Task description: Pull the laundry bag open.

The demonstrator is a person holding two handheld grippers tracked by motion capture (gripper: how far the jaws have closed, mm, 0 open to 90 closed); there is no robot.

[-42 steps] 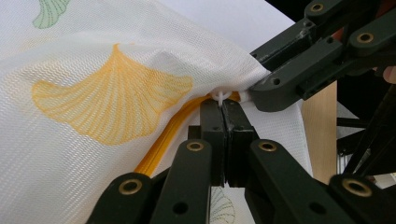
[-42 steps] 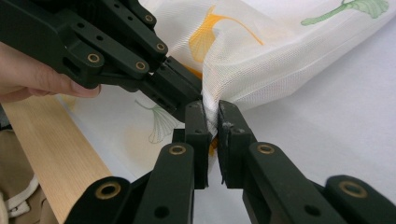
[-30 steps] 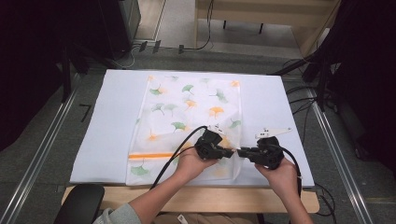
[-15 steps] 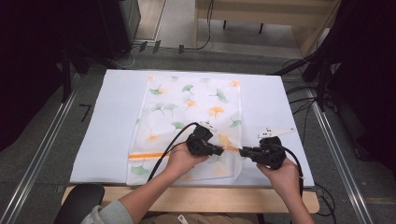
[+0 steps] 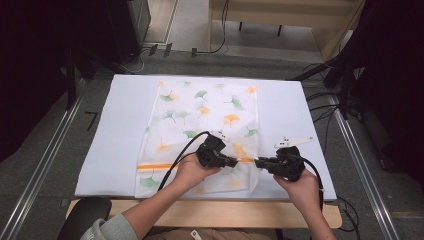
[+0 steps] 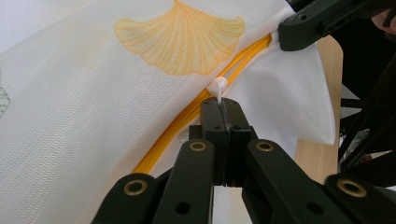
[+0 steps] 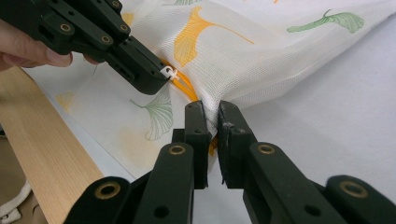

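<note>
A white mesh bag (image 5: 210,115) printed with ginkgo leaves lies flat on the white-covered table (image 5: 300,115). An orange zipper (image 5: 155,166) runs across its near end. My left gripper (image 5: 234,163) is shut on the small white zipper pull (image 6: 217,86), on the zipper track (image 6: 187,116). My right gripper (image 5: 258,162) faces it from the right, shut on a pinch of the bag's fabric (image 7: 261,56) at the zipper's right end. In the right gripper view its jaws (image 7: 211,114) hold the cloth, with the left gripper (image 7: 161,77) and the pull (image 7: 168,72) just beyond.
The table's wooden front edge (image 5: 225,212) runs just under both hands. Bare white cover lies left (image 5: 115,130) and right of the bag. Cables (image 5: 325,107) trail off the right side, and a dark chair (image 5: 85,215) sits at the lower left.
My left gripper has slid a little to the left along the zipper, then held still. The right gripper has stayed in place on the bag's edge.
</note>
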